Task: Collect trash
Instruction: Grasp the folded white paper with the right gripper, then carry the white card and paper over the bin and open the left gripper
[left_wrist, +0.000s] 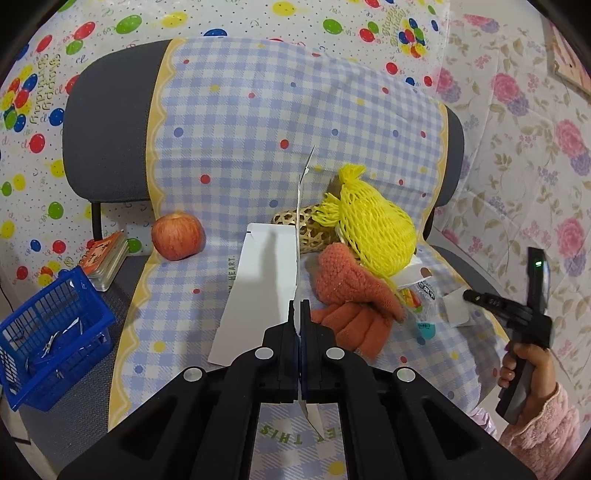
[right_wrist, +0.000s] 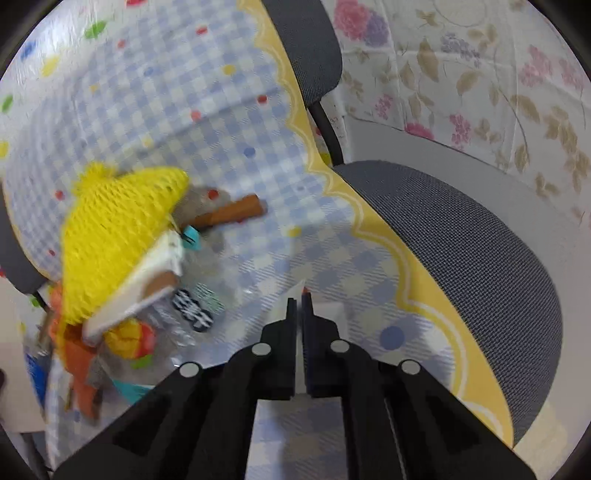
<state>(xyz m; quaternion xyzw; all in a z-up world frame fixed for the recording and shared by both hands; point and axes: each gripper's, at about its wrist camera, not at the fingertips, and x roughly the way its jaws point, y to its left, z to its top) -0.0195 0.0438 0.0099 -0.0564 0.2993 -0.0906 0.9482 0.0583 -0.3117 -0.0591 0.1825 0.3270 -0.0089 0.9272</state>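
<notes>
My left gripper (left_wrist: 300, 307) is shut on a white flattened cardboard box (left_wrist: 258, 288), which stands edge-on and sticks up past the fingertips over the checked cloth (left_wrist: 240, 147) on the chair. My right gripper (right_wrist: 300, 301) is shut on a small white paper scrap (right_wrist: 297, 292), just above the cloth (right_wrist: 258, 258). The left wrist view shows that right gripper (left_wrist: 468, 294) at the right, pinching the same paper scrap (left_wrist: 456, 312), in a hand with a pink sleeve (left_wrist: 543, 424). A clear snack wrapper (left_wrist: 424, 306) lies beside it.
A blue plastic basket (left_wrist: 55, 332) sits at the left on the grey seat. On the cloth lie an apple (left_wrist: 177, 236), a yellow foam net (left_wrist: 373, 229), an orange knitted glove (left_wrist: 354, 302) and a woven bamboo basket (left_wrist: 306, 225). A second grey chair seat (right_wrist: 480, 258) is at the right.
</notes>
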